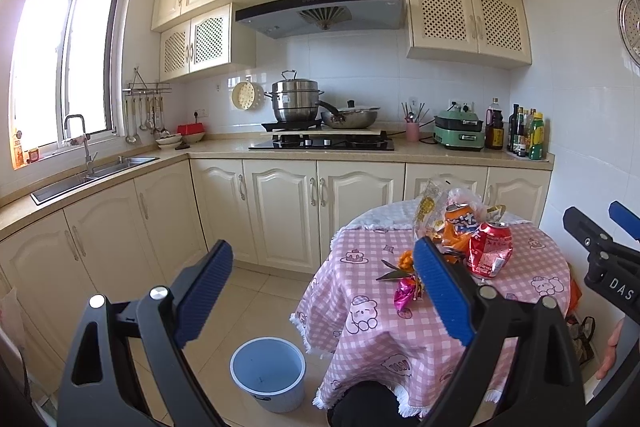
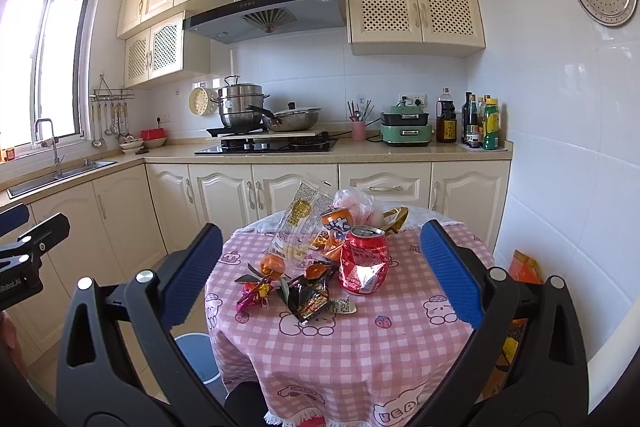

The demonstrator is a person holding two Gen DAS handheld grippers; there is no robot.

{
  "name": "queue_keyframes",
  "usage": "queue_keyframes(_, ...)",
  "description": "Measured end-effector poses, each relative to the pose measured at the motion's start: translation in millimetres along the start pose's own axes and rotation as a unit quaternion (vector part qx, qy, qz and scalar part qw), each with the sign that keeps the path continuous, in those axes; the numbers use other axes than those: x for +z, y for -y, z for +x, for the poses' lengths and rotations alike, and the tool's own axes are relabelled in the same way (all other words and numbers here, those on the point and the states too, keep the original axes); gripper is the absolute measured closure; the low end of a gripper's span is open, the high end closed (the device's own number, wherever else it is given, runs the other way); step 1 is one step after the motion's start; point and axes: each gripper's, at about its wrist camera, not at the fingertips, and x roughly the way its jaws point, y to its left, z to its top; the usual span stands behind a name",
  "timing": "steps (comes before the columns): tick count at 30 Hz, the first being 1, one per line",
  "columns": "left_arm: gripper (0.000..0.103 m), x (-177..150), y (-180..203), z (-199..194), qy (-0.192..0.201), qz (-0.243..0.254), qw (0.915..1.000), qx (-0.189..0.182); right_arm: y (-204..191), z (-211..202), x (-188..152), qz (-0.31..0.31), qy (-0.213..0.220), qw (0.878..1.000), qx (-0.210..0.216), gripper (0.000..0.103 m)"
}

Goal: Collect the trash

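right wrist view: the table (image 2: 352, 347) carries the trash in a heap at its middle, the bin (image 1: 267, 373) on the floor at its left. both the right tool (image 2: 320, 275) and left tool (image 1: 324, 301) are spread, empty. best take the crushed red can (image 2: 364, 259) first, pinching across its dented waist.

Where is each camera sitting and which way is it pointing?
Left wrist: rides the left hand-held gripper, open, facing the kitchen counter across the round pink-checked table, white bin below; the right hand-held gripper and a hand show at the right edge.
Right wrist: rides the right hand-held gripper, open, looking squarely over the table at the crushed red can and black wrapper; the left hand-held gripper shows at the left edge.
Shared: table, cans, stove, bin.
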Motion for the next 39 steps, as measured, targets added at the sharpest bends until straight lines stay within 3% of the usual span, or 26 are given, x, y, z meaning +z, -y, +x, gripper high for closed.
queue_keyframes(28, 0.013, -1.7, 7.5, 9.5, -0.015, 0.013, 0.9998, -0.004, 10.0, 5.9, 1.0, 0.012, -0.023, 1.0, -0.001, 0.006)
queue_keyframes(39, 0.013, -9.0, 16.2, 45.0, -0.049, 0.025, 0.9984, -0.012, 19.5, 38.0, -17.1, 0.023, -0.06, 0.998, 0.001, 0.006)
